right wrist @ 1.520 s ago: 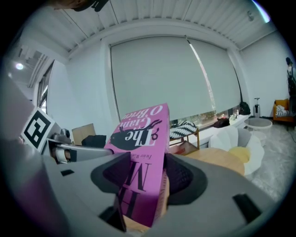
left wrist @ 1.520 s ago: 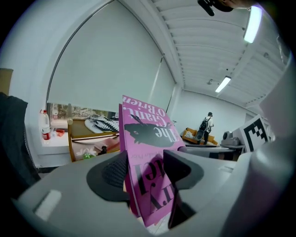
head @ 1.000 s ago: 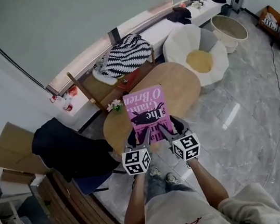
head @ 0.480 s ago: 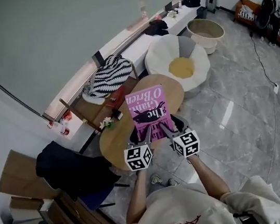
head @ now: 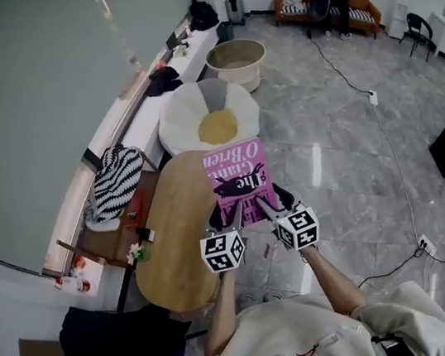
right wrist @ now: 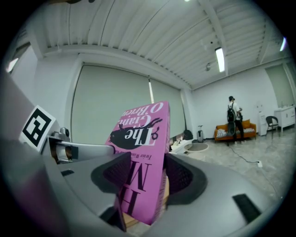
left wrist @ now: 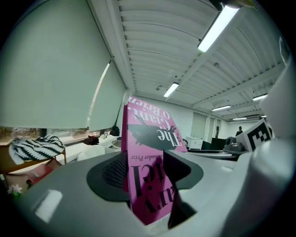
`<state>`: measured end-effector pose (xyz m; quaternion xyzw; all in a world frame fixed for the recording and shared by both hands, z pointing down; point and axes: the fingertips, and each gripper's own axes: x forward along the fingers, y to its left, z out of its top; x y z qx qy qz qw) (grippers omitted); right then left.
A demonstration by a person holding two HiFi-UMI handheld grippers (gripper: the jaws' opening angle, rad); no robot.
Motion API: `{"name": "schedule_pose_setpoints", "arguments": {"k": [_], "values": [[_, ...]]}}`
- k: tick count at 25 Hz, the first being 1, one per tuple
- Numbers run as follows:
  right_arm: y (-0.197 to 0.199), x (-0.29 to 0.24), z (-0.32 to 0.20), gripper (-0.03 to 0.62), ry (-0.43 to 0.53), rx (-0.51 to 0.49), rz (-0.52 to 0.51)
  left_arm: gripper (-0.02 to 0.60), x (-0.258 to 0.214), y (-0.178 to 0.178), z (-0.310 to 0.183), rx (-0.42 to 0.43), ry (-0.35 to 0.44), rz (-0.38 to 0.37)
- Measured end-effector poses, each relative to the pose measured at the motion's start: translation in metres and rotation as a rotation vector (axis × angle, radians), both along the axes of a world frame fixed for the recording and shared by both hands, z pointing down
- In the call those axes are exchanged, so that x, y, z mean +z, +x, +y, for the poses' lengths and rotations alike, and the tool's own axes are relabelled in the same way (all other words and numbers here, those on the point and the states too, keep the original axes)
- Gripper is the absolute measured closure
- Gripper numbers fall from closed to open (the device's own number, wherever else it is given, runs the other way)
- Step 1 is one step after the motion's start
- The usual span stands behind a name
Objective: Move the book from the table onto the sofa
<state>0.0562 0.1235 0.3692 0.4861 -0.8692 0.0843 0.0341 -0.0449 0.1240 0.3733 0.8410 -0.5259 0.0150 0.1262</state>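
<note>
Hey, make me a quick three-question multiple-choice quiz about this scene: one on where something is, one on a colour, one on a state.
1. Where is the book?
A. Flat on the wooden table
B. Held in the air by the left gripper and the right gripper
C. On the orange sofa

2. What colour is the book's cover?
A. Pink
B. Green
C. Yellow

3. How do the left gripper's jaws stand?
A. Wide apart with nothing between them
B. Together on nothing
C. Closed on the book

Answers:
1 B: the head view shows both grippers gripping its near edge.
2 A: the cover is pink in all three views.
3 C: the left gripper view shows its jaws pressing on the book's two faces.
</note>
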Motion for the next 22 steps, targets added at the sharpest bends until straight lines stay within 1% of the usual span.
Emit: {"name": "schedule_pose_setpoints", "arguments": {"k": [5,7,9,12,15,18,22], "values": [[0.056,-0.007,-0.001,0.345,0.002,0.166,0.005,0.336,-0.006,0.057,-0.017,0.169,0.002,0.009],[0.068,-0.009,-0.002,0.345,0.004,0.221,0.011,0.336,-0.007,0.071,-0.023,0.223,0.004,0.017],[0.073,-0.011,-0.002,0.345,0.005,0.266,0.013,0.336,-0.009,0.077,-0.027,0.263,0.007,0.022],[0.076,-0.013,0.001,0.345,0.005,0.318,0.012,0.336,-0.013,0.081,-0.031,0.312,0.01,0.023],[0.071,-0.014,0.001,0.347,0.005,0.35,0.011,0.336,-0.014,0.077,-0.033,0.347,0.01,0.018],[0.063,-0.018,0.0,0.347,0.009,0.36,0.006,0.336,-0.018,0.069,-0.035,0.36,0.014,0.015],[0.047,-0.02,-0.003,0.347,0.009,0.355,0.012,0.336,-0.019,0.053,-0.039,0.356,0.011,0.02]]}}
